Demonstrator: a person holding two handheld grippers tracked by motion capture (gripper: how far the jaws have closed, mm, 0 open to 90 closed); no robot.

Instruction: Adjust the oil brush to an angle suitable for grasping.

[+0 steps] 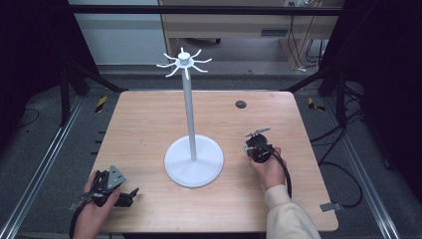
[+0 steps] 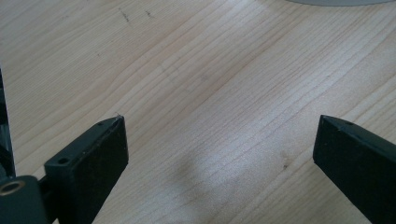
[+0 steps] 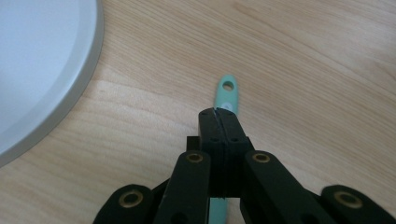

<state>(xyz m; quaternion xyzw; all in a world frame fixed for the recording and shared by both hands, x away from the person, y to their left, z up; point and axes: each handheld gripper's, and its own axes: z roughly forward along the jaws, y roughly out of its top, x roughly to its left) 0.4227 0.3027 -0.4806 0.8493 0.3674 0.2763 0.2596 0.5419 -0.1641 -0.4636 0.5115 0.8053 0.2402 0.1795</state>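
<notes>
A mint-green handle (image 3: 226, 95), pierced by a hole near its tip, is clamped between the closed jaws of the right gripper (image 3: 218, 113); its end sticks out just beyond the jaw tips, above the table (image 3: 303, 70). No writing can be read on it. The white stand (image 3: 42, 70) is seen just left of this gripper. The gripper is held low and tilted by the right hand (image 1: 271, 169). The left gripper (image 2: 219, 140) is rested low on the table, jaws wide apart with nothing between them, gripped by the left hand (image 1: 94, 211).
</notes>
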